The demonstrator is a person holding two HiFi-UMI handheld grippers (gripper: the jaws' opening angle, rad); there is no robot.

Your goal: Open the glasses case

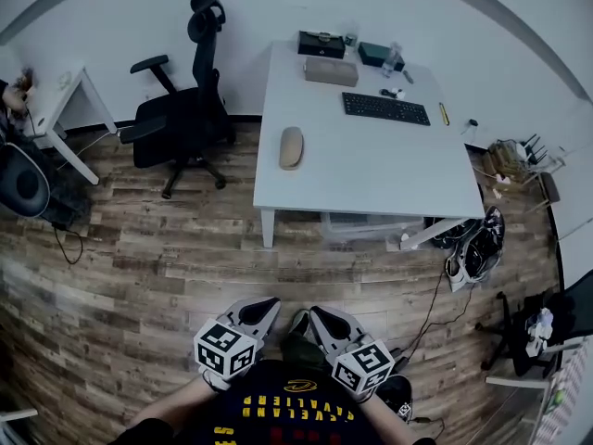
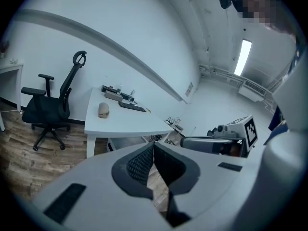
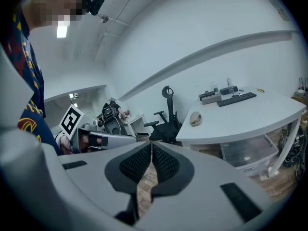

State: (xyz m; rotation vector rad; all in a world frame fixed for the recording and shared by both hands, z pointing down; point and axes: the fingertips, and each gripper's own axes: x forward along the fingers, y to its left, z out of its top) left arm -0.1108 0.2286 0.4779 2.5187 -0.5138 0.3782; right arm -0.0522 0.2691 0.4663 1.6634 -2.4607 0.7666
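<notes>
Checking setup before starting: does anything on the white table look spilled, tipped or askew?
Nothing stands out. The glasses case lies closed on the table, apart from the keyboard near the back edge.

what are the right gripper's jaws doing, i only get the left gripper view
Observer: The right gripper is shut, pads together, with nothing between them.
Operator: how close am i to the case
Observer: Not close. In the head view the left gripper sits by your body over the wood floor, and the glasses case lies closed on the white table, well ahead.
</notes>
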